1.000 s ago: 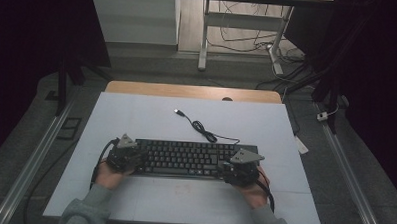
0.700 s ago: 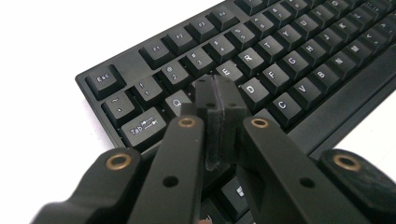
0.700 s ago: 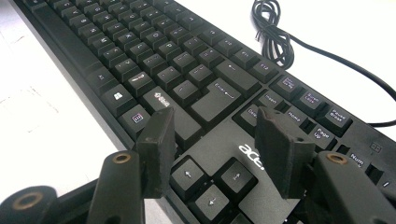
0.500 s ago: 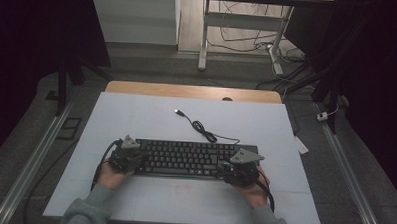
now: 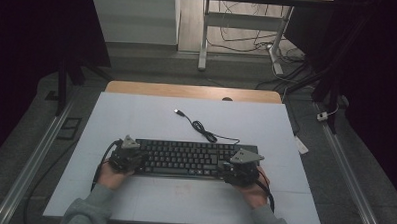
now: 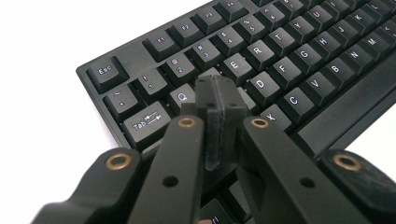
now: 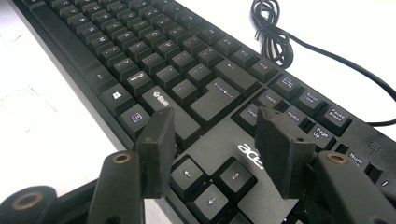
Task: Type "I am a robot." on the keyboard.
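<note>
A black keyboard lies flat on the white tabletop, towards the edge nearest the person, its long side running across. Everything else is placed against it.

The left claw sits at the keyboard's left end, held in the person's left hand, which lies just nearer the person than that end. In the left gripper view its two black jaws are pressed together with no gap and nothing between them; the closed tips hang over the letter keys just right of the Q key, with the Tab key to their left and the Esc key at the keyboard's far left corner. Whether the tips touch a key cannot be told.

The right claw sits at the keyboard's right end, in the right hand, which lies just nearer the person than that end. In the right gripper view its jaws stand apart, empty, above the arrow keys and the printed brand name on the casing; the Enter key lies beyond, between the two jaws.

The keyboard's black cable leaves its far right part, forms a small bundled loop just beyond the keyboard's far edge, and runs on to a plug lying loose on the tabletop well beyond the keyboard.
</note>
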The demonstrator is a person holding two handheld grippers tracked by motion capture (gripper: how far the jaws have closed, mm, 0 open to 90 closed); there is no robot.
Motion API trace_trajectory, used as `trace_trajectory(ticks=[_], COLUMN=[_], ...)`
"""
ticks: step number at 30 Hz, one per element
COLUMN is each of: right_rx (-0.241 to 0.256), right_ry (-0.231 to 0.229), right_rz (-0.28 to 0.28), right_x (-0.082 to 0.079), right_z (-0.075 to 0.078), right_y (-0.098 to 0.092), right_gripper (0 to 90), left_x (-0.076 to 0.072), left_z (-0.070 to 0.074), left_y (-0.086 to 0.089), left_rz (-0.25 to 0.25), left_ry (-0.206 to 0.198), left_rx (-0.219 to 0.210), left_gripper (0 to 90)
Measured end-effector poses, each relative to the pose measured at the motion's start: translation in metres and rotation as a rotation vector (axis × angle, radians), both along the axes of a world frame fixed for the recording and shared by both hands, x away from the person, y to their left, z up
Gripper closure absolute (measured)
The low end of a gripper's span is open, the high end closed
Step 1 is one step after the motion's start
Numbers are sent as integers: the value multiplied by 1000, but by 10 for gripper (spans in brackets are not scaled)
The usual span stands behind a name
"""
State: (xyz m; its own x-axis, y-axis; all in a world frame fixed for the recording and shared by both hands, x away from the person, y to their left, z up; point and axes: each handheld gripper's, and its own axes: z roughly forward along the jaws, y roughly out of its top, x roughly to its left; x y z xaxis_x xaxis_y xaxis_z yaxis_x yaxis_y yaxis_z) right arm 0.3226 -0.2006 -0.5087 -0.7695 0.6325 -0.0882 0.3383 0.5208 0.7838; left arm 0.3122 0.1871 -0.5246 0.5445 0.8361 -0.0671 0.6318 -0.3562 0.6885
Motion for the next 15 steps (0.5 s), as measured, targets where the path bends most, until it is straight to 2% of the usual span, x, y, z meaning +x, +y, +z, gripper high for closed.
trace_trajectory(ticks=[1, 2, 4, 8, 12, 15], right_rx=[0, 0, 0, 11, 12, 12], right_ry=[0, 0, 3, -5, -10, -12], right_rz=[0, 0, -1, -3, -6, -10], right_x=[0, 0, 0, 0, 0, 0], right_z=[0, 0, 0, 1, 2, 2], right_y=[0, 0, 0, -1, -2, -3], right_gripper=[480, 479, 480, 480, 480, 480], left_x=[1, 1, 2, 0, -3, -4], left_z=[-1, -3, -3, -1, 5, 9], left_y=[-1, -1, 1, 1, 2, 4], left_rz=[2, 3, 10, 8, 3, 1], left_ry=[8, 1, 13, -3, -33, -38], left_rx=[9, 1, -17, -15, -38, -60], left_gripper=[886, 887, 887, 887, 886, 872])
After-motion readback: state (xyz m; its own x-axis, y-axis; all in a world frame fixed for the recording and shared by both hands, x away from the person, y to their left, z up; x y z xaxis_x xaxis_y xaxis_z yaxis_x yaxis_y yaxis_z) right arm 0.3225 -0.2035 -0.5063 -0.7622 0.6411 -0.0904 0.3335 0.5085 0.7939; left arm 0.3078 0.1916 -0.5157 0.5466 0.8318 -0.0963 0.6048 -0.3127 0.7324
